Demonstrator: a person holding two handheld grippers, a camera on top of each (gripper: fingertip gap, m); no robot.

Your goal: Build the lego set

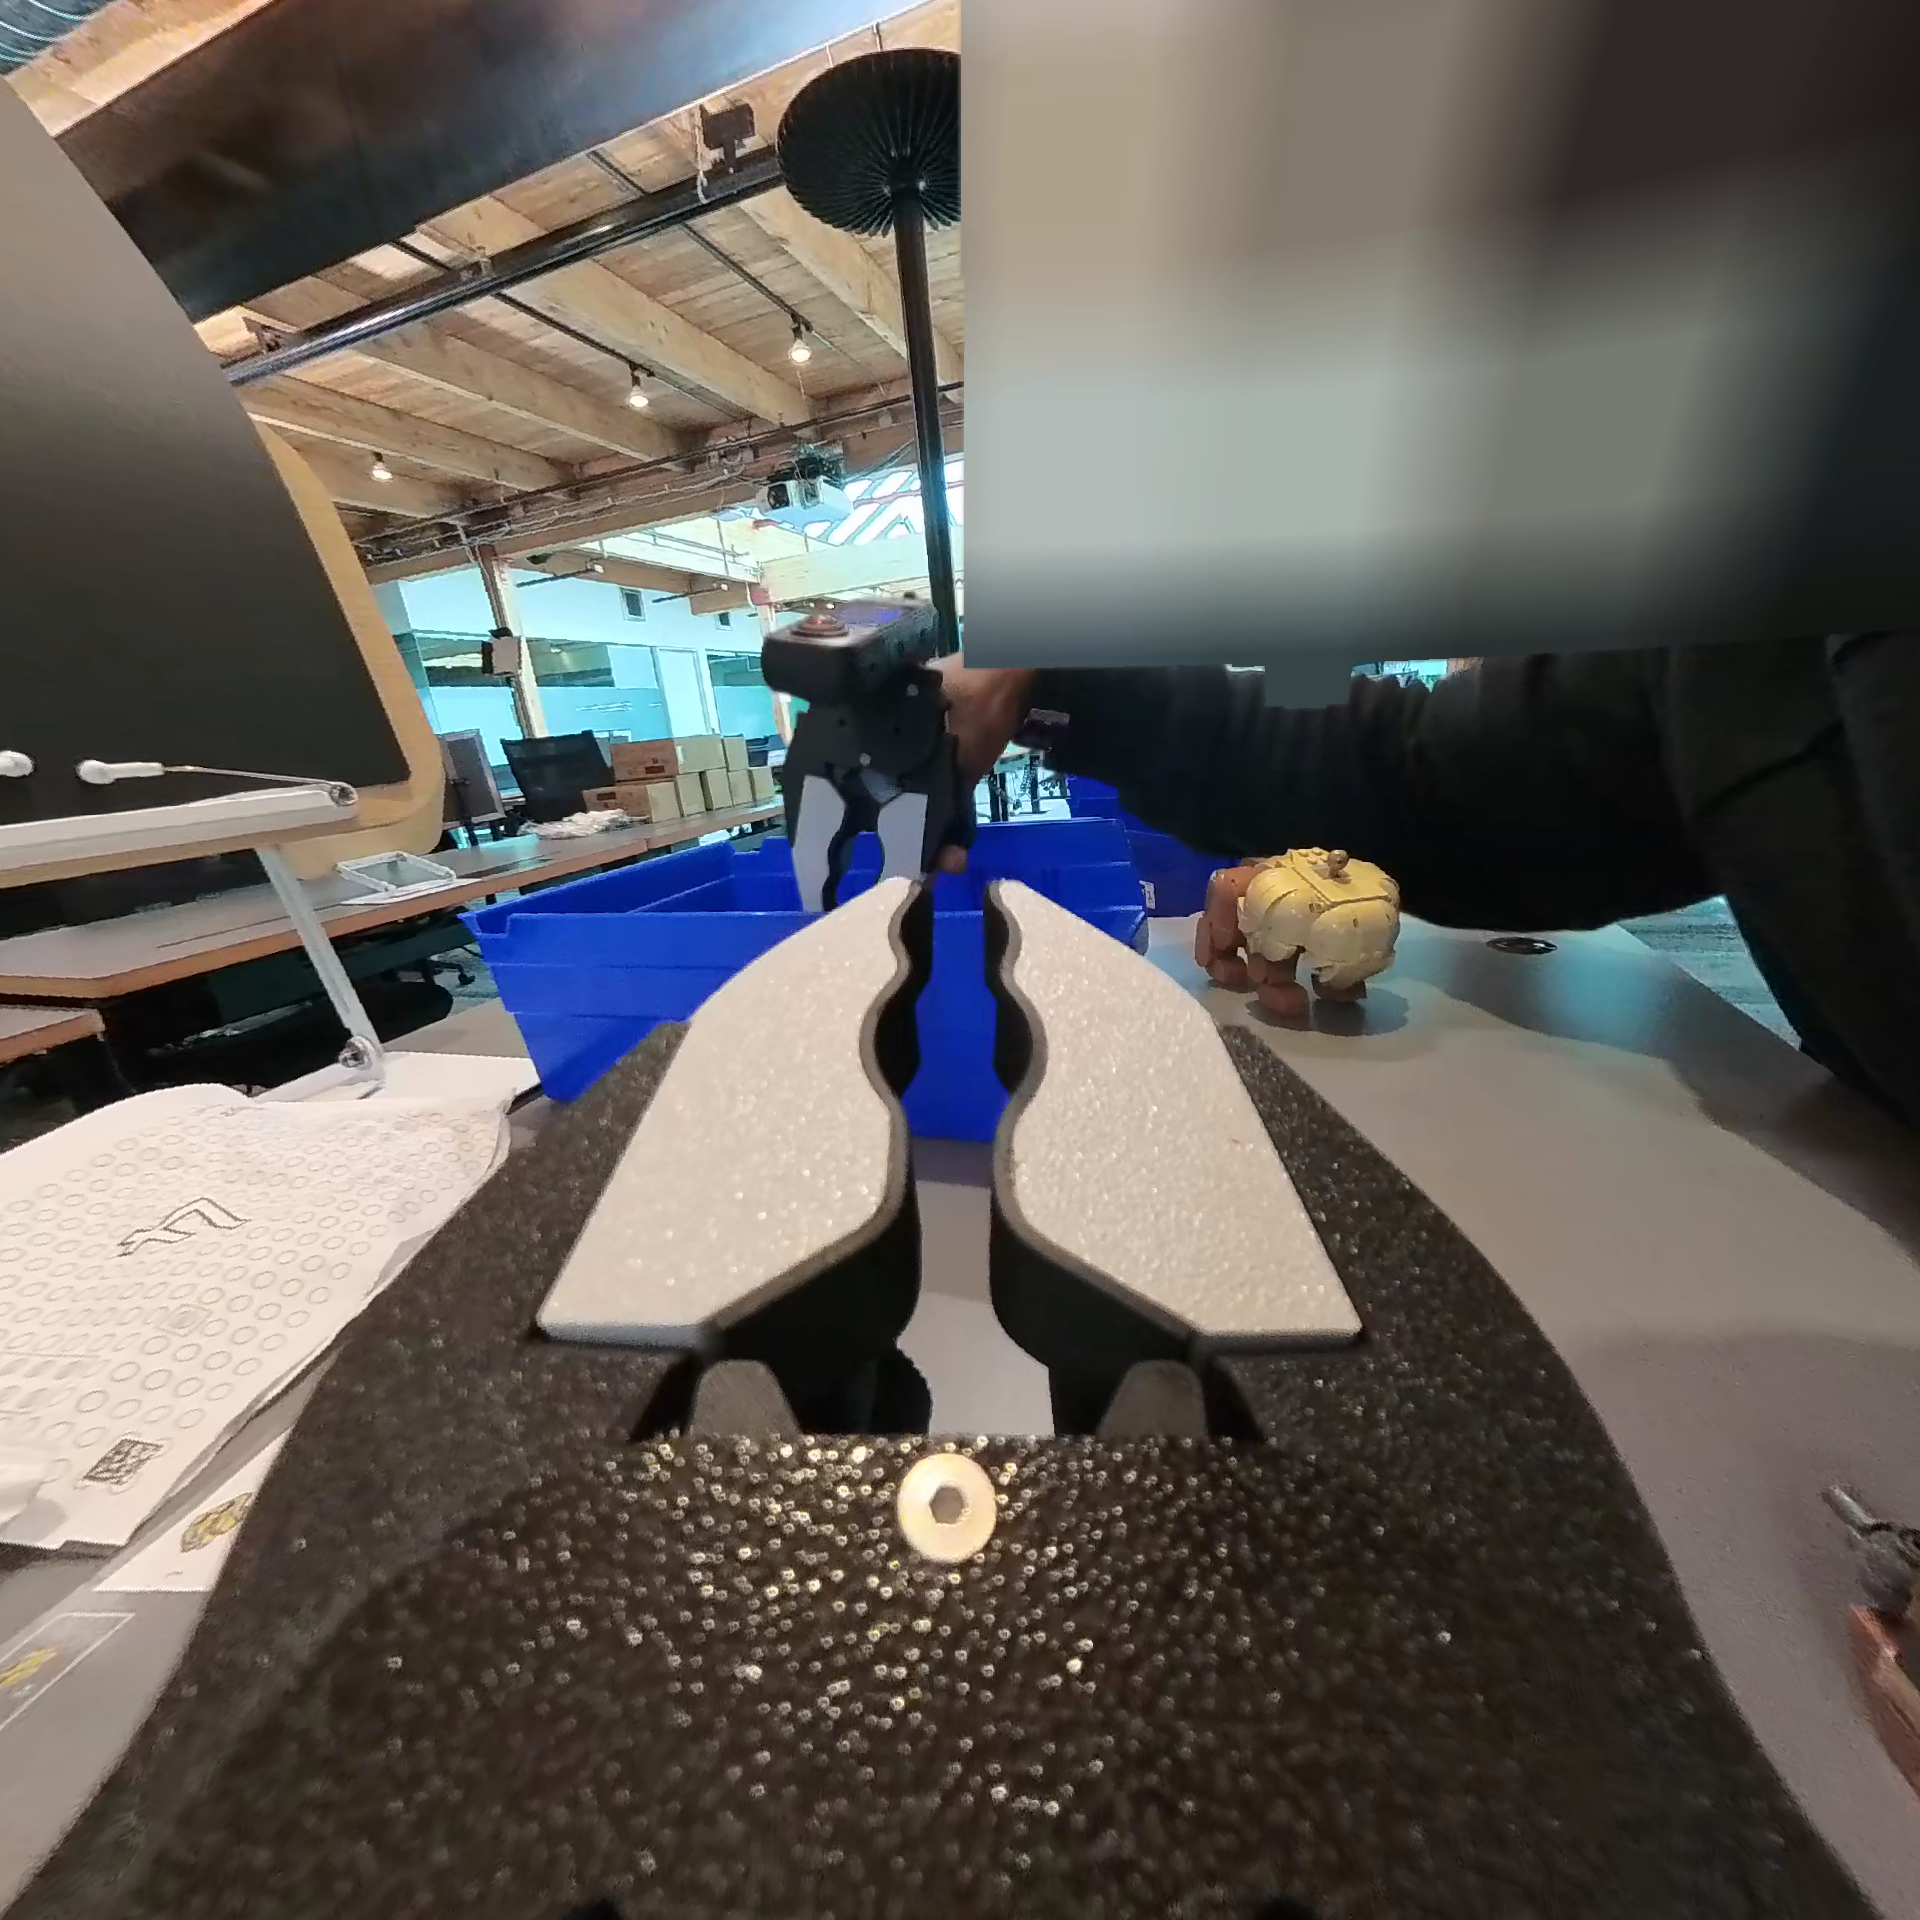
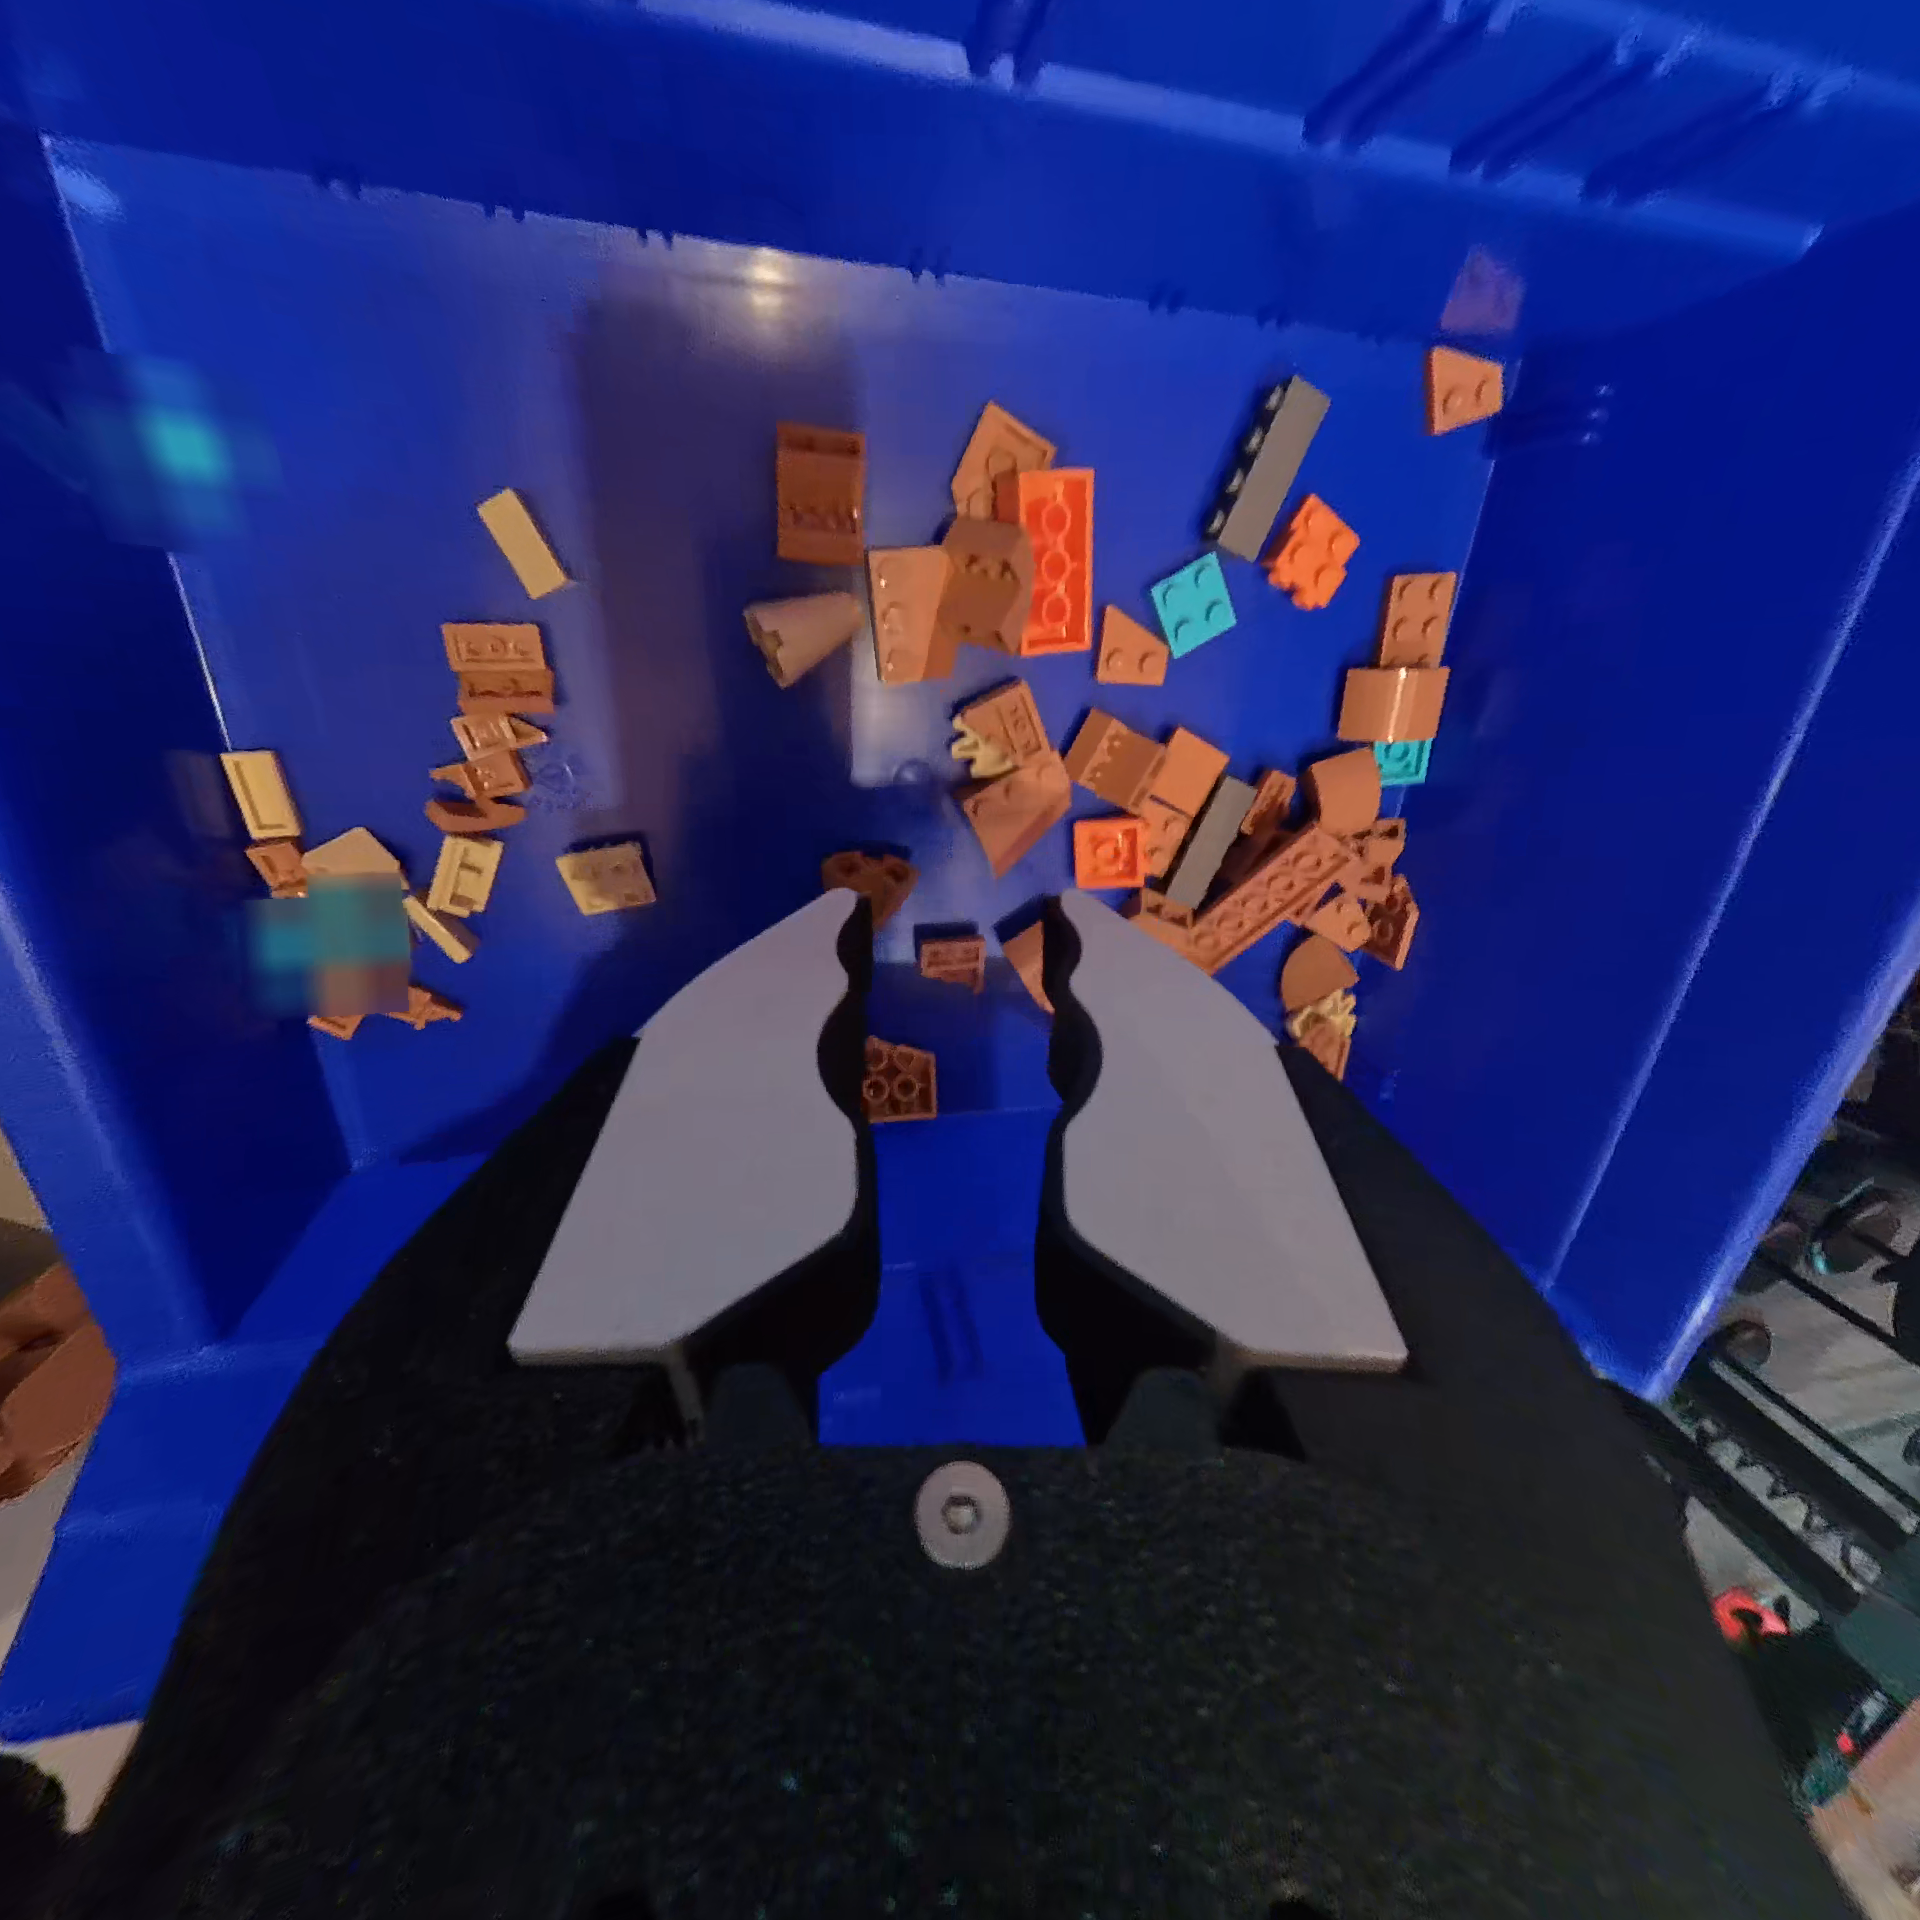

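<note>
My right gripper [image 2: 954, 912] is open and empty, pointing down into a blue bin [image 2: 1662, 831]. Several loose lego pieces lie on the bin floor: brown ones, an orange plate [image 2: 1056, 561], a teal plate [image 2: 1193, 605] and a grey brick [image 2: 1270, 470]. A small brown piece [image 2: 952, 958] lies just beyond the fingertips. My left gripper [image 1: 958, 888] is narrowly open and empty, low over the grey table and facing the blue bins [image 1: 644, 966]. The right gripper [image 1: 883, 831] shows there too, dipped into a bin. A tan and brown partly built model [image 1: 1304, 925] stands on the table to the right.
Printed instruction sheets [image 1: 208, 1247] lie at the left on the table. A dark monitor [image 1: 135, 520] on a white stand rises behind them. The person's dark sleeve [image 1: 1507, 779] reaches across above the model. Small pieces [image 1: 1886, 1558] lie at the table's right edge. My hands' fingertips stand some 30 cm from each other. To reach the small brown piece [image 2: 952, 958] in a straight line is about 5 cm for my right fingers, about 35 cm for my left. My left tips are about 30 cm from the orange plate [image 2: 1056, 561], my right tips only 7 cm.
</note>
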